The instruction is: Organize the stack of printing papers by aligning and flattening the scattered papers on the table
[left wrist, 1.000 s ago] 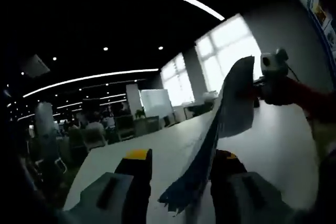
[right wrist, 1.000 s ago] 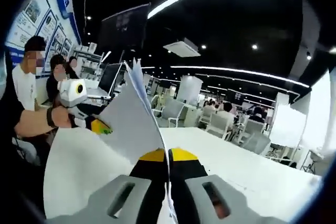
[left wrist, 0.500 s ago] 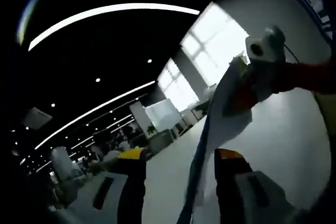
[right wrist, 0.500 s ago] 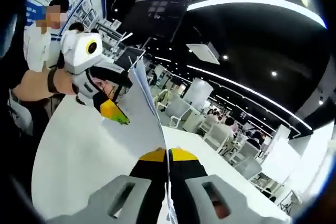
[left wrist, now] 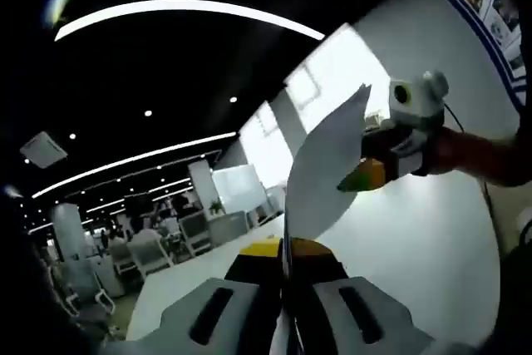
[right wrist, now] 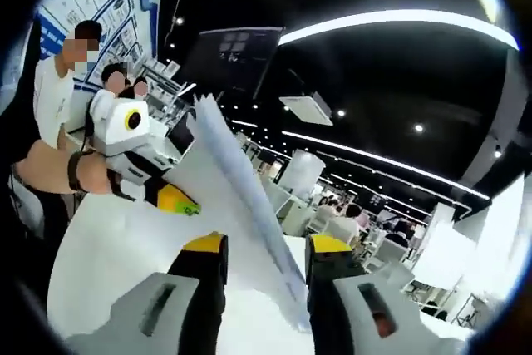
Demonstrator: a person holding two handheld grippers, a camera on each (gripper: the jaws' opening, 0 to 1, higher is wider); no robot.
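The left gripper (left wrist: pixel 283 248) is clenched on the stack of white printing papers (left wrist: pixel 320 168), held upright above the white desk (left wrist: pixel 416 247). The right gripper (right wrist: pixel 266 247) stands released, papers between its jaws. This looks like the aligning step; next, tap the stack's edge square on the desk.

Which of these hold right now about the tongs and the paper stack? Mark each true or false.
1. The left tongs are shut on the paper stack. True.
2. The right tongs are clamped tight on the stack. False: their jaws stand apart, with the sheets running between them.
3. The stack lies flat on the white table. False: it is held up off it, standing on edge.
4. People sit at desks in the background. True.
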